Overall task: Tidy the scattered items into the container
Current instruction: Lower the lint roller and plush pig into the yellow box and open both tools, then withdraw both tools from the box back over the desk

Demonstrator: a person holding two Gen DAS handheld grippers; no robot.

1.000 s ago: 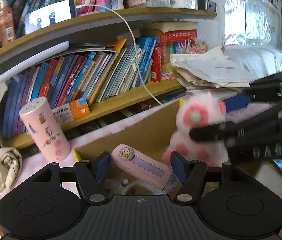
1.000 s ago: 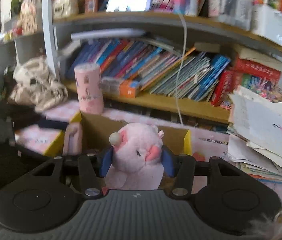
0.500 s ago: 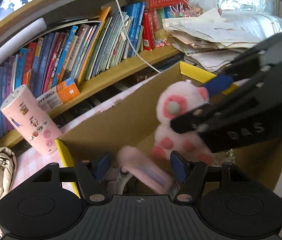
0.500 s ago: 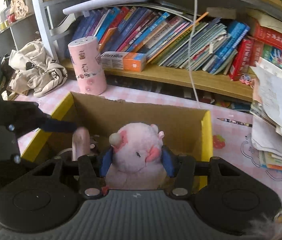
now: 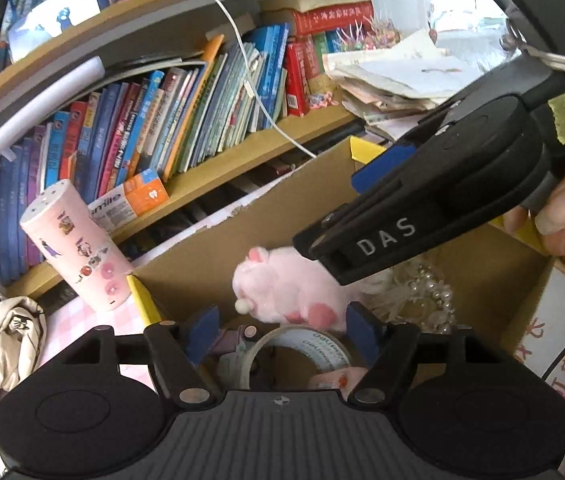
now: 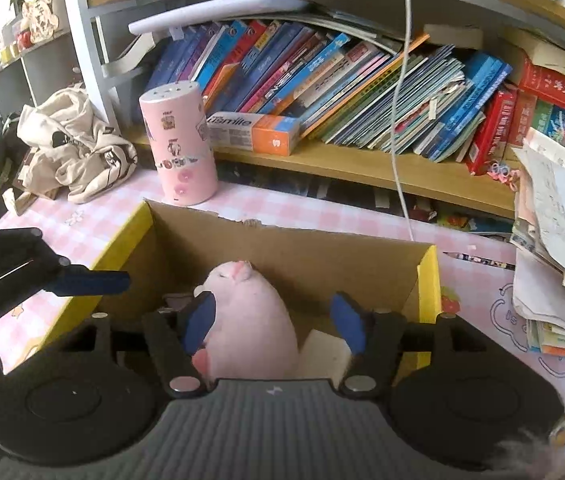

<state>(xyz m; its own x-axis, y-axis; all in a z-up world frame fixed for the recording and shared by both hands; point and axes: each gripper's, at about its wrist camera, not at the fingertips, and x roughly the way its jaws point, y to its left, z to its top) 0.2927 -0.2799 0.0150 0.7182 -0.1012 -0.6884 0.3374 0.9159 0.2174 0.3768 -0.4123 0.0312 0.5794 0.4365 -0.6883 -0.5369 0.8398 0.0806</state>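
A cardboard box with yellow rims [image 6: 428,280] [image 5: 140,296] stands on the pink checked cloth. A pink plush toy [image 6: 250,312] [image 5: 286,288] lies inside it, between the jaws of my right gripper [image 6: 272,320], which are opening. The right pad stands clear of the toy. In the left wrist view the right gripper's fingers [image 5: 382,232] reach over the box from the right. My left gripper [image 5: 282,332] hangs over the box's near side with its jaws opening and nothing held. A tape roll [image 5: 302,348] and a pearl trim [image 5: 422,288] lie in the box.
A pink sticker-covered cylinder [image 6: 180,148] stands just behind the box. A bookshelf [image 6: 362,164] full of books runs along the back, with a white cable [image 6: 398,120] hanging down. A beige garment [image 6: 74,152] lies left, and a paper stack [image 6: 554,220] sits at the right.
The right jaws have opened and the plush has tipped from upright down into the box. The left gripper let go of the pink case, which dropped into the box.
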